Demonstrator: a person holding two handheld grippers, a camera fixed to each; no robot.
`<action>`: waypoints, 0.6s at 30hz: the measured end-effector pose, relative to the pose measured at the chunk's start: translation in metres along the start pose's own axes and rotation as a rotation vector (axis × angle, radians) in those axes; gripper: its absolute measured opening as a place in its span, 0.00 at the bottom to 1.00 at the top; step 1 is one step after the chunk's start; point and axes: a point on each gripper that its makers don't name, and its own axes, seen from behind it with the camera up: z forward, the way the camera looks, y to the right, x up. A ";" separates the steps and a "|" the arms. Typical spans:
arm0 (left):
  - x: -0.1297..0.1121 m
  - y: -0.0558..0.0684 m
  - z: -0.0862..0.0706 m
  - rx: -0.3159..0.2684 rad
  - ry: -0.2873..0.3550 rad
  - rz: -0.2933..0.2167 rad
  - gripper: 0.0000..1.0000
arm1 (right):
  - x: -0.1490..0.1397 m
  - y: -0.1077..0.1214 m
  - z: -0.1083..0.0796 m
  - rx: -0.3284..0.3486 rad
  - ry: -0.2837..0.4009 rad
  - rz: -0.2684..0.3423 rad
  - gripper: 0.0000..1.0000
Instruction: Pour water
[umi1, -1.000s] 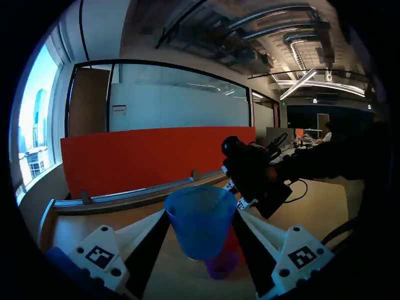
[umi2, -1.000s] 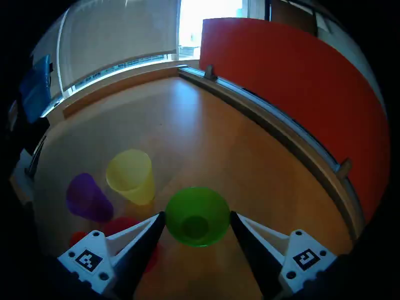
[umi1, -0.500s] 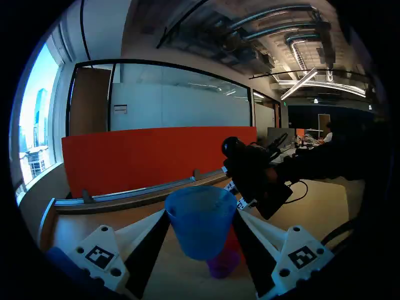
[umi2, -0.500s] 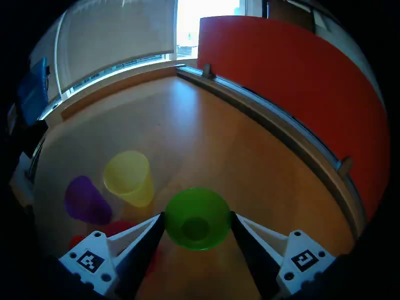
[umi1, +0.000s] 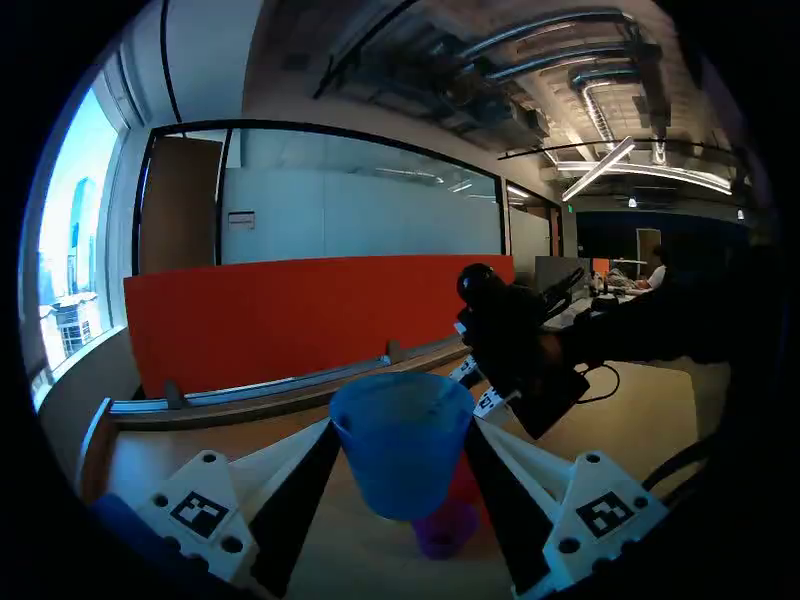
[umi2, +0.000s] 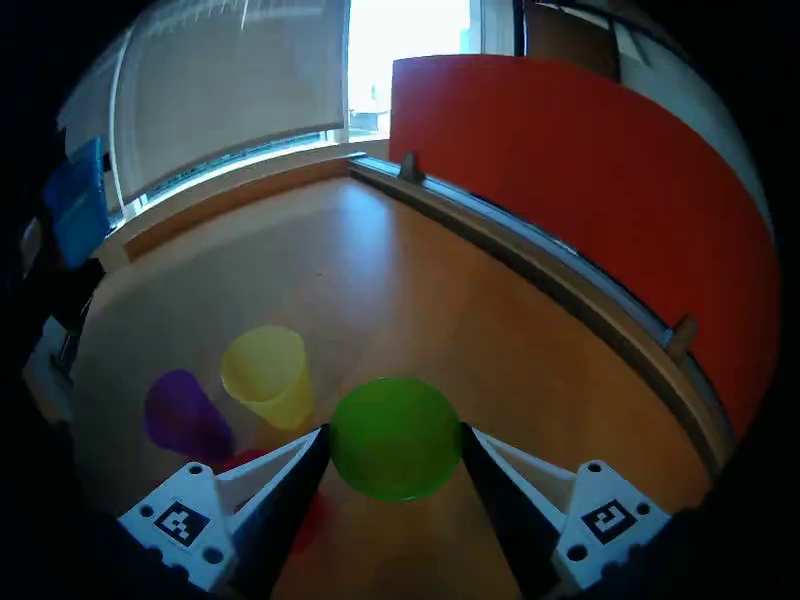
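Blue see-through cup (umi1: 402, 445) upright, left gripper (umi1: 400, 430) fingers clamped on it, green cup (umi2: 396, 438) mouth twd camera, right gripper (umi2: 396, 436) fingers clamped on it, both above worktop (umi2: 400, 270), yellow cup (umi2: 268, 375) & purple cup (umi2: 185, 415) standing below.

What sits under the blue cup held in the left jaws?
A purple cup shows on the wooden table below the blue cup, with part of a red cup behind it. The blue cup covers the rest of both, so their contents cannot be seen.
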 end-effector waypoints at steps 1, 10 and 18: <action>0.001 0.000 0.000 0.000 0.002 0.001 0.84 | 0.002 0.000 -0.002 -0.002 0.011 0.001 0.95; 0.009 0.005 -0.002 0.000 0.012 0.005 0.84 | 0.019 -0.004 -0.031 -0.011 0.104 0.003 0.95; 0.015 0.010 -0.003 -0.001 0.018 0.009 0.84 | 0.037 -0.010 -0.057 -0.013 0.183 0.005 0.95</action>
